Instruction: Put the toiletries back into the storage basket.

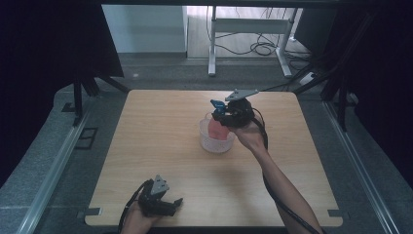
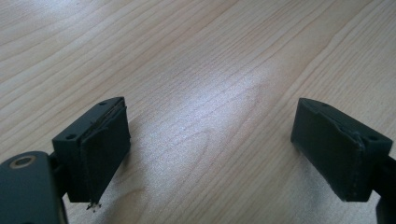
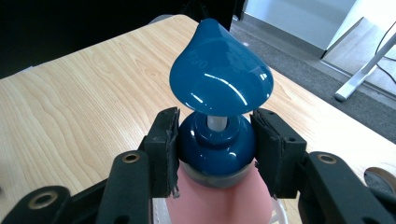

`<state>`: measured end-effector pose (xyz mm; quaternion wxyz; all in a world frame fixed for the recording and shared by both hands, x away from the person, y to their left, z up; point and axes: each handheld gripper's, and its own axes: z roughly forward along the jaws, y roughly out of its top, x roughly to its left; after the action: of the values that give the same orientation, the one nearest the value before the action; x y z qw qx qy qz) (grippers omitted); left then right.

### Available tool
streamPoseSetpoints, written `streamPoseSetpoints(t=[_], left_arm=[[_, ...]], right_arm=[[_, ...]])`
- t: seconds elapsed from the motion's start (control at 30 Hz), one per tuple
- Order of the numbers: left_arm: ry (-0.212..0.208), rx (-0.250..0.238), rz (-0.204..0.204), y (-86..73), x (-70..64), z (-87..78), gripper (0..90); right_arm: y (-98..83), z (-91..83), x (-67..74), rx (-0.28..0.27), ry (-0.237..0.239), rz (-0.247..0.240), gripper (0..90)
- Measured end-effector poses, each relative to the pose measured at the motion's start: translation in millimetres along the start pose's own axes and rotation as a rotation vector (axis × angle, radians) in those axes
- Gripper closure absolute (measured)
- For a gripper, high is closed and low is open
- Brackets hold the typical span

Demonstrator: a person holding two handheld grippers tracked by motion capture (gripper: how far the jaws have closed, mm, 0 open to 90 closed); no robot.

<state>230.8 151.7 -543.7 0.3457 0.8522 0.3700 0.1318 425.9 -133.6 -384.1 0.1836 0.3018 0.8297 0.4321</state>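
Right gripper [image 3: 215, 144] clamped on the blue collar of a pink pump bottle [image 3: 219, 196], pads on both sides. In the high view the bottle sits frame centre, apparently inside a clear bowl [image 1: 216, 141]; forearm reaches up from lower right. Left gripper [image 2: 210, 149] wide open, holding nothing, over the table [image 2: 196, 56], lower left.

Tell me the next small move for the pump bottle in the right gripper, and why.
Probably lower it a little further. The right gripper clamps the pump bottle at its blue collar, and its pink body already sits inside the white basket, so it likely needs setting down before release.
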Motion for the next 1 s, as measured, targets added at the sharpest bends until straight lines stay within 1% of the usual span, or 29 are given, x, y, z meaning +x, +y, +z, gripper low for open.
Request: streamPoseSetpoints(t=[0.37, 1.0], left_arm=[[0.000, 0.000, 0.003, 0.0, 0.2, 0.0, 11.4], [0.001, 0.001, 0.004, 0.1, 0.2, -0.1, 11.4]], right_arm=[[-8.5, 9.9, 1.1, 0.010, 0.007, 0.002, 52.4], [-24.5, 28.3, 3.5, 0.043, 0.019, 0.010, 52.4]])
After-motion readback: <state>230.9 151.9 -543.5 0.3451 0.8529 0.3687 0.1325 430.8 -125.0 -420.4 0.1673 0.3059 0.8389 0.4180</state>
